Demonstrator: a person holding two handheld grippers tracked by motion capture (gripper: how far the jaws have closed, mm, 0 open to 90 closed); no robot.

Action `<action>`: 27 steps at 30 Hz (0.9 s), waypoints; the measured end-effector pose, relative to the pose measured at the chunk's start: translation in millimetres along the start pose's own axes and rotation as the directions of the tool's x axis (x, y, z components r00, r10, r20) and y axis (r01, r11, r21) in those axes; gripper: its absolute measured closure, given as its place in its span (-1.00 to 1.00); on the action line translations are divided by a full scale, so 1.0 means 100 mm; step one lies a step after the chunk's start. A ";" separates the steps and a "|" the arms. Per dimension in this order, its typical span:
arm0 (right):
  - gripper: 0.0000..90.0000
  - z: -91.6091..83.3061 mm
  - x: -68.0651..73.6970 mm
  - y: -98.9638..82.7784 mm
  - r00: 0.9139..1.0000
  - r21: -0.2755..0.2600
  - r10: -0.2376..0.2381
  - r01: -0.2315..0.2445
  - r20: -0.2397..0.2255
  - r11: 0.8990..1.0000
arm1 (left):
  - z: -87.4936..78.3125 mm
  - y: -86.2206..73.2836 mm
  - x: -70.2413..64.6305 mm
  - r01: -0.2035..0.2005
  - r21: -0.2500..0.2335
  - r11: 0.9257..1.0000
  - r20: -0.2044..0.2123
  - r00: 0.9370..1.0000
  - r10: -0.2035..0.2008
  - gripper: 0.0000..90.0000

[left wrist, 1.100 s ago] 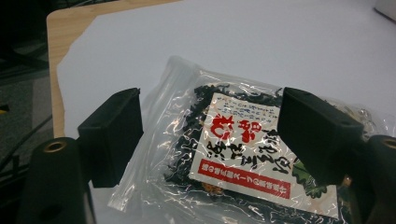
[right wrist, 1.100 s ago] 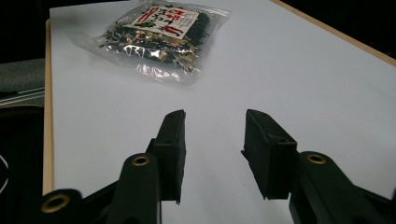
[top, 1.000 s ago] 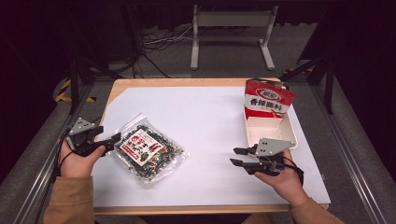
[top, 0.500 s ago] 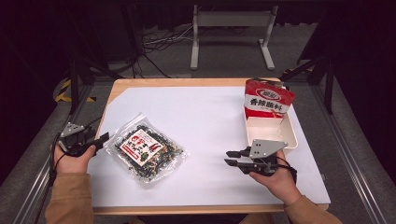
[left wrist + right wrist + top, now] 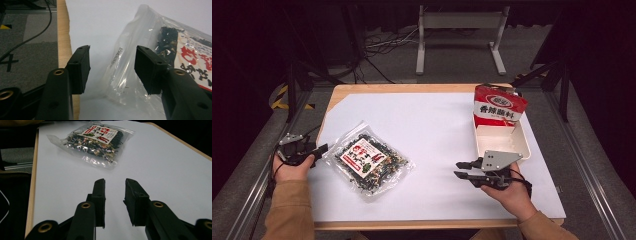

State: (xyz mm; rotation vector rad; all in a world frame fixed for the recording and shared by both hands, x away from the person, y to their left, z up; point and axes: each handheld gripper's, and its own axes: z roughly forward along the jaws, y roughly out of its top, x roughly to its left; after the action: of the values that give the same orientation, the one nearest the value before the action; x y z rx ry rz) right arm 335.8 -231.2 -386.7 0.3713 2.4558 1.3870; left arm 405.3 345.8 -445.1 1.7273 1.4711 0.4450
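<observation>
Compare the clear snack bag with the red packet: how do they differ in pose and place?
The clear snack bag lies flat on the white sheet; the red packet stands upright in the white tray. The clear snack bag shows its dark contents; the red packet is opaque. Both carry red printed labels.

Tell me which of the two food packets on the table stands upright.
The red-and-white packet, standing in the far end of the white rectangular tray. The clear plastic bag of dark dried food lies flat on the white table sheet.

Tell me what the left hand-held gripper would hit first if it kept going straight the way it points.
Most likely the clear snack bag: the left hand-held gripper points at its empty sealed edge, jaws open, apparently not touching yet.
</observation>
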 end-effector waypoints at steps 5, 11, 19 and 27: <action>0.56 0.02 0.01 0.00 1.000 0.006 -0.011 0.011 -0.009 1.000 | 0.03 -0.04 0.08 0.040 0.017 0.999 0.020 0.999 -0.041 0.18; 0.55 0.03 0.01 0.00 1.000 0.008 -0.016 0.016 -0.013 1.000 | 0.06 -0.06 0.10 0.087 0.060 0.994 0.066 0.994 -0.091 0.29; 0.53 0.04 0.02 0.00 1.000 0.010 -0.021 0.021 -0.017 1.000 | 0.09 -0.06 0.07 0.102 0.109 0.989 0.107 0.988 -0.113 0.44; 0.51 0.05 0.03 0.00 0.999 0.009 -0.026 0.026 -0.020 1.000 | 0.10 -0.07 0.07 0.120 0.112 0.987 0.109 0.985 -0.132 0.57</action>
State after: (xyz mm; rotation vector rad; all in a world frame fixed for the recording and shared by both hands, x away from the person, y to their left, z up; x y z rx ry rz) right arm 335.2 -226.3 -389.5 0.3281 2.4752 1.3757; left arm 409.2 348.5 -458.4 1.6991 1.5323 0.2005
